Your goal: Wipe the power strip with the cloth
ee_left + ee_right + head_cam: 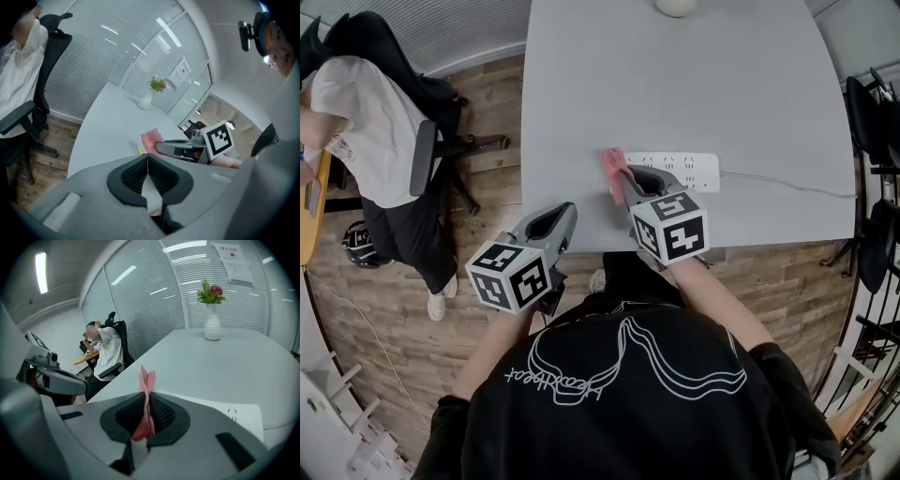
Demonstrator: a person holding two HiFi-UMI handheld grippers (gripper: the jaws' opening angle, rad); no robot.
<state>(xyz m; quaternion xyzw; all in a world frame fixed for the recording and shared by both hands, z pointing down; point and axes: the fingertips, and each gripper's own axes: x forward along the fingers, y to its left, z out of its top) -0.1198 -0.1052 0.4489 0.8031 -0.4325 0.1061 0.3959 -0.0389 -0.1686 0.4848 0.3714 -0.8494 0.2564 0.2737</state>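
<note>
Grey table [694, 84] under power strip [686, 171], plank floor [492, 108] (blinds [89, 61] beyond)

Pink cloth [614, 162] — white power strip [677, 172].

We see pale grey desk [694, 84] standing on wood-plank floor [487, 112]. White power strip [680, 172] lies flat on desk top, close to near edge, long side parallel to it. Thin white cable [787, 184] runs from strip's right end across top toward desk's right edge. At far end we note white vase [212, 324], upright, holding flowers [211, 291], well apart from strip.
</note>
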